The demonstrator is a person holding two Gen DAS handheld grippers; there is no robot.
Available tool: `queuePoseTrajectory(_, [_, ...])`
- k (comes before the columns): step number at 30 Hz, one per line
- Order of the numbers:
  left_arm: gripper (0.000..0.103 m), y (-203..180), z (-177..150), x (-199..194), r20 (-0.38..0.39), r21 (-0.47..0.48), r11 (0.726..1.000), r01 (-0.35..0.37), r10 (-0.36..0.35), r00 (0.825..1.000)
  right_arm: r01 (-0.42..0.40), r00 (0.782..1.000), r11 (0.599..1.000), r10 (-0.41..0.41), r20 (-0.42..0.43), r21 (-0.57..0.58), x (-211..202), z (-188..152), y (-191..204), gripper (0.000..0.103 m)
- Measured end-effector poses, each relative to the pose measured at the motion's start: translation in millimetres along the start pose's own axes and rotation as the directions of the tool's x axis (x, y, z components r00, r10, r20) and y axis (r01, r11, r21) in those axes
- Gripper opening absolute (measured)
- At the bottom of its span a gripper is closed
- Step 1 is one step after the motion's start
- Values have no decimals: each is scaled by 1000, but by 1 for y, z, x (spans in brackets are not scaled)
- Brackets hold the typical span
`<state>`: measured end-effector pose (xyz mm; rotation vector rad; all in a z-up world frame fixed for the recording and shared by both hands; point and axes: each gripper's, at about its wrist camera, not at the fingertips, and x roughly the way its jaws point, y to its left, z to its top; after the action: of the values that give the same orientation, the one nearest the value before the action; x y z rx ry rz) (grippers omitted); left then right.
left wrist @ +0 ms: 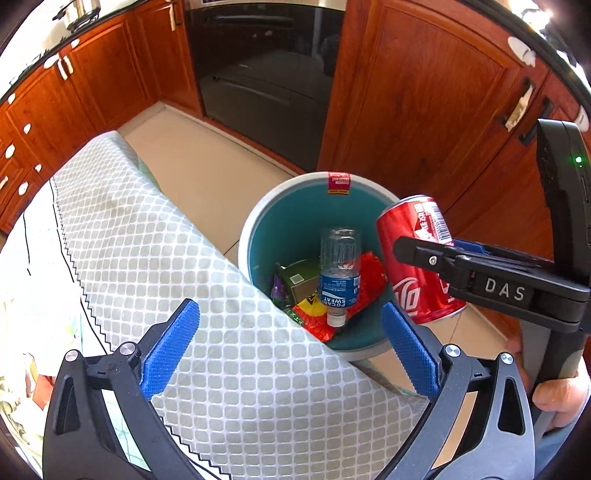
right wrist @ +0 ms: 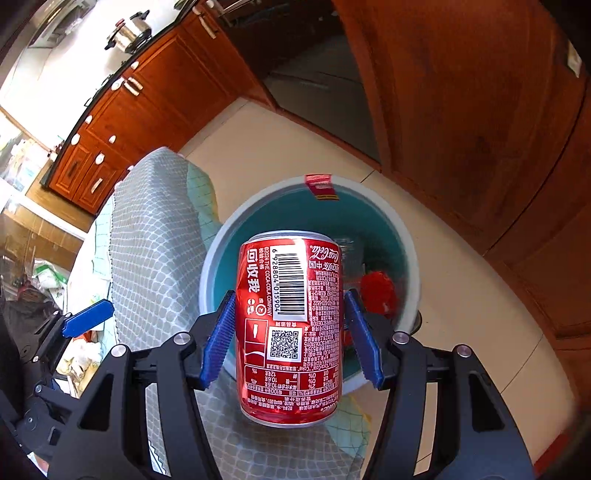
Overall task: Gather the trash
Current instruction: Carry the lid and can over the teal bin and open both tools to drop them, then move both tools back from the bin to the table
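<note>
My right gripper (right wrist: 290,338) is shut on a red Coca-Cola can (right wrist: 291,328) and holds it over the near rim of a teal trash bin (right wrist: 406,236) on the floor. In the left wrist view the can (left wrist: 413,258) hangs above the bin's (left wrist: 266,218) right edge, gripped by the right gripper (left wrist: 424,254). Inside the bin lie a clear Pocari Sweat bottle (left wrist: 338,273), cap down, and red and yellow wrappers (left wrist: 365,280). My left gripper (left wrist: 291,347) is open and empty above the table's edge, left of the bin.
A table with a grey checked cloth (left wrist: 177,258) runs along the bin's left side. Wooden kitchen cabinets (left wrist: 413,96) and a dark oven (left wrist: 266,74) stand behind the bin. Beige floor tiles (left wrist: 199,162) lie between them. A steel pot (right wrist: 131,31) sits on the counter.
</note>
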<state>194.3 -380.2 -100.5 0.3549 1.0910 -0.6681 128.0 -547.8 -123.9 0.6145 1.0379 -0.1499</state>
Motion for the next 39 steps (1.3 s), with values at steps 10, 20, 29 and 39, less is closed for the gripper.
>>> queuePoseTrajectory(10, [99, 18, -12, -18, 14, -51, 999, 6, -5, 1000, 29, 999, 999, -30, 30, 26, -11, -4, 10, 88])
queuePoseTrajectory(20, [99, 38, -31, -45, 37, -105, 994, 13, -9, 999, 59, 998, 998, -59, 27, 0, -21, -15, 31, 88])
queuePoseTrajectory(29, [99, 56, -56, -76, 83, -136, 991, 11, 1, 997, 78, 996, 995, -75, 50, -68, -40, -28, 67, 88])
queuePoseTrajectory(39, [99, 119, -105, -114, 125, -258, 966, -22, 56, 991, 56, 998, 982, -49, 40, -179, -42, -47, 133, 88])
